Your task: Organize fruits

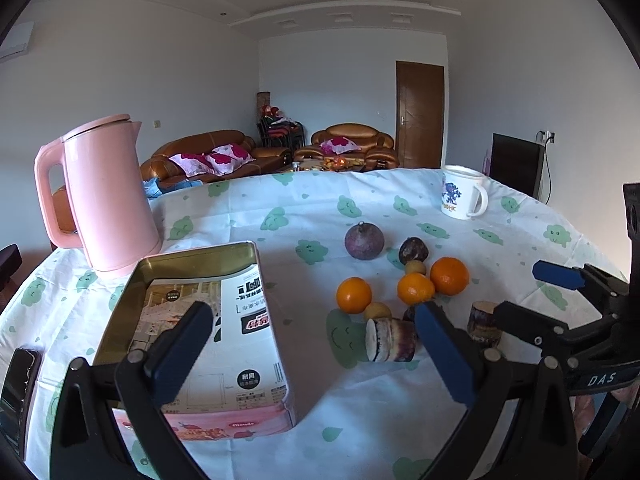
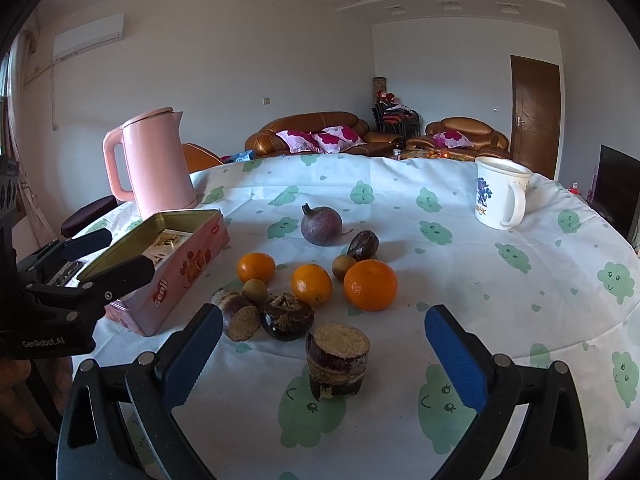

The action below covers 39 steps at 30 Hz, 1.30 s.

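An open pink tin (image 1: 224, 420) with printed paper inside lies on the left of the table, under my left gripper (image 1: 316, 352), which is open and holds nothing. To its right lies a cluster of fruit: three oranges (image 2: 370, 285), a round purple fruit (image 2: 321, 225), dark water chestnuts (image 2: 287, 316), small brown longans (image 2: 255, 290) and cut sugarcane pieces (image 2: 338, 358). My right gripper (image 2: 326, 356) is open, hovering with its fingers either side of the upright sugarcane piece, not touching it. In the right wrist view the left gripper (image 2: 108, 258) hovers over the tin (image 2: 180, 264).
A pink kettle (image 1: 108, 196) stands behind the tin at the far left. A white mug (image 2: 498, 194) sits at the far right. A dark phone (image 1: 16, 392) lies by the table's left edge. The round table has a green-patterned cloth (image 2: 440, 264).
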Motion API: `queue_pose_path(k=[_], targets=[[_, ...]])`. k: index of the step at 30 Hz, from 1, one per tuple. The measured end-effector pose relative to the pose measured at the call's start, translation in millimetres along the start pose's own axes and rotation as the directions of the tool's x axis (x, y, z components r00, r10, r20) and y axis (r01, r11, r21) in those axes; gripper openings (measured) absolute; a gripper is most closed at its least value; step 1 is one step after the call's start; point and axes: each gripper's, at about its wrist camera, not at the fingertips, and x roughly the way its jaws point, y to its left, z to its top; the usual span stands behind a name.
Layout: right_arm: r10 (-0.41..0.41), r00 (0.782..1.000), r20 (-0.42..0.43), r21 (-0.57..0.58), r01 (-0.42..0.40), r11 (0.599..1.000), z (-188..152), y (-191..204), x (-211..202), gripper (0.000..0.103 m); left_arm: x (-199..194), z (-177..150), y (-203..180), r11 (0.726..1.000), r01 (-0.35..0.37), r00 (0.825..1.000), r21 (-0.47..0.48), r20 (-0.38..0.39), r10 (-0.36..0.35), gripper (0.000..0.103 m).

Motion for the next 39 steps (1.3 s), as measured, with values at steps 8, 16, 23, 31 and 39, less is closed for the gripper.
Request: queue_pose_path(k=[8,16,23,31,39], targets=[[-0.036,0.998,-0.06,-0.008,0.036,0.999,-13.3,-6.8,17.1,0.098,9.7,-5.0,-16.0,0.998,0.052,0.998,0.024,-0.027,-0.051,0.103],[0.007,0.991,-0.134,0.029,-0.003,1.0,-17.6,-13.1,34.2,0.073,18.8,-6.5,-30.8,0.995,0.087,0.995,0.054,-0.061,-0.084,0.093],[0.048,0.983,-0.175,0.056,-0.039,0.998,-18.6,-17.7,43.4,0.043,29.6,-5.5,-42.8,0.988,0.132,0.986,0.082,-0.115,-0.122,0.08],[0.059,0.986,-0.156,0.084,-0.046,0.995,-18.6,-21.6,40.8,0.043,53.4,-8.7,-50.6,0.981,0.172,0.964,0.086,-0.22,-0.149,0.053],[0.069,0.987,-0.145,0.081,-0.058,0.995,-18.7,-21.9,39.4,0.043,72.4,-10.7,-50.5,0.979,0.196,0.941,0.053,-0.289,-0.173,0.047]])
